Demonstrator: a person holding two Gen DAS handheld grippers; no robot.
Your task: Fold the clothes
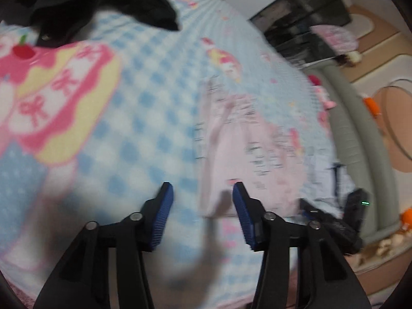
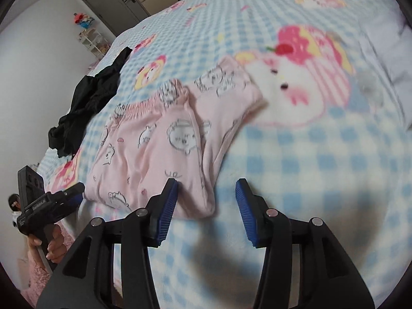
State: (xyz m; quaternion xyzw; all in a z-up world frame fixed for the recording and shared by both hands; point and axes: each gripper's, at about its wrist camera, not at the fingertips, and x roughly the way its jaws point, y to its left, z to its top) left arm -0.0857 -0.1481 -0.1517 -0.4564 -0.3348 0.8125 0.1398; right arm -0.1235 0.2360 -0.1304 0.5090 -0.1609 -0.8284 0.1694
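A bed [image 2: 296,154] under a blue-and-white checked blanket with pink cartoon prints fills both views. On it lie pink pyjama trousers [image 2: 159,139], printed with little animals and already doubled over into a thick bundle, their elastic waistband towards the far side. A heap of black clothes [image 2: 85,103] sits well apart near the bed's edge.

The fold looks part done, with both tools clear of the cloth. To finish it neatly, I would pinch the near corners through all layers, lift evenly and lay them over so the edges match.

The left gripper [image 1: 203,193] has its jaws spread and empty, the trousers just beyond its right jaw. The right gripper [image 2: 206,189] also stands spread and empty, the bundle's near edge beside its left jaw.
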